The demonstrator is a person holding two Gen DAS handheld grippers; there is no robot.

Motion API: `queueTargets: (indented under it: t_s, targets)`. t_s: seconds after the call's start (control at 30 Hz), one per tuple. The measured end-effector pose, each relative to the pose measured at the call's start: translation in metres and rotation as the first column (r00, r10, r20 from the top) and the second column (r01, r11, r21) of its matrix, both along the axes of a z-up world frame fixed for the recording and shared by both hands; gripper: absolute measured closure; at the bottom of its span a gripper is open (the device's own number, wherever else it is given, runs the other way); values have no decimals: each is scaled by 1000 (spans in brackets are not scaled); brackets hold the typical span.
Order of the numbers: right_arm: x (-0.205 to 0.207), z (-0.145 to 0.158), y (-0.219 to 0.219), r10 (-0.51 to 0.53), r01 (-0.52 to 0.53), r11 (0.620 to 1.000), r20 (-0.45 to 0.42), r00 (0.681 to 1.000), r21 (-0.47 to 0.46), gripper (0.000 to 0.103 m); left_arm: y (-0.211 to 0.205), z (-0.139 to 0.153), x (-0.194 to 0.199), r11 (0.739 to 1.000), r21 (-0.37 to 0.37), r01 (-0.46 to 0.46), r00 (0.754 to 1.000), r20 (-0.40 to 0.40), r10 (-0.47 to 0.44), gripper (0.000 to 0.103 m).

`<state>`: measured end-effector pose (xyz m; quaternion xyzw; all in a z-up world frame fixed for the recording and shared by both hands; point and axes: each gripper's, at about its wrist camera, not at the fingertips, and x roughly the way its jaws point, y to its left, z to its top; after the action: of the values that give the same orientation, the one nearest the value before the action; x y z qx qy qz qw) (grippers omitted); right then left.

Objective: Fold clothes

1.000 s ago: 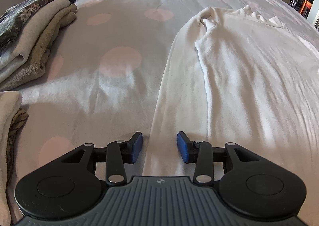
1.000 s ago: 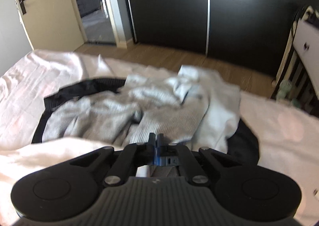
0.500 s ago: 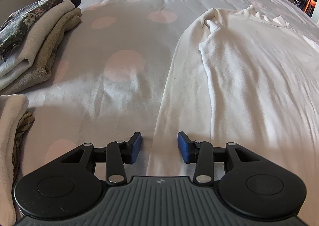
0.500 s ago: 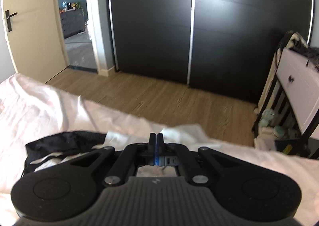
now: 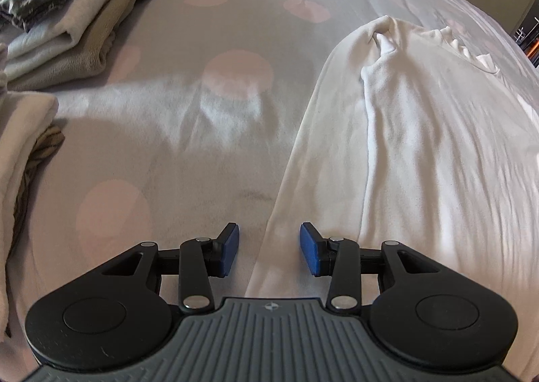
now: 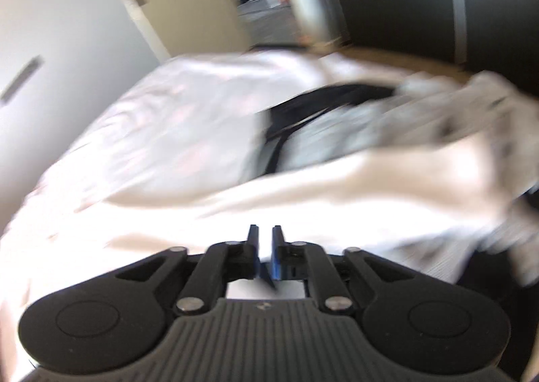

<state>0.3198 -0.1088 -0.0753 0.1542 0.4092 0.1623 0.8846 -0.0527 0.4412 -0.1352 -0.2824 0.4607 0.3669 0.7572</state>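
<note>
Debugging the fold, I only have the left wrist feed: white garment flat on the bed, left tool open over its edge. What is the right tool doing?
Observer: The right tool is almost closed, a thin gap left, with white cloth running ahead of it; whether it grips is unclear.
Operator: Anything else over there?
Observer: A heap of grey clothes lies beyond the white cloth, on something black.
Operator: Is that feed sharp?
Observer: No, it is heavily motion-blurred. A pale door with a handle stands behind the bed.

Folded stacks left; open bedspread ahead.
</note>
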Motion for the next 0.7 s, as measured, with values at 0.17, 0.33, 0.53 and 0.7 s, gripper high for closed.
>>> queueTargets:
  t_s: [0.17, 0.33, 0.53, 0.7]
  targets:
    - [-51, -5, 79, 147, -144, 987, -31, 989, 77, 75, 1, -2, -9, 998, -54, -13, 1000, 9, 14, 65]
    - [-96, -18, 132, 237, -236, 970, -23, 971, 55, 67, 2, -5, -16, 995, -94, -16, 1000, 20, 18, 69]
    - [-118, -33, 144, 266, -265, 964, -13, 964, 33, 56, 5, 3, -25, 995, -92, -37, 994, 94, 46, 100]
    - [-111, -43, 143, 242, -240, 969, -41, 969, 51, 56, 9, 15, -33, 995, -74, -65, 981, 179, 77, 101]
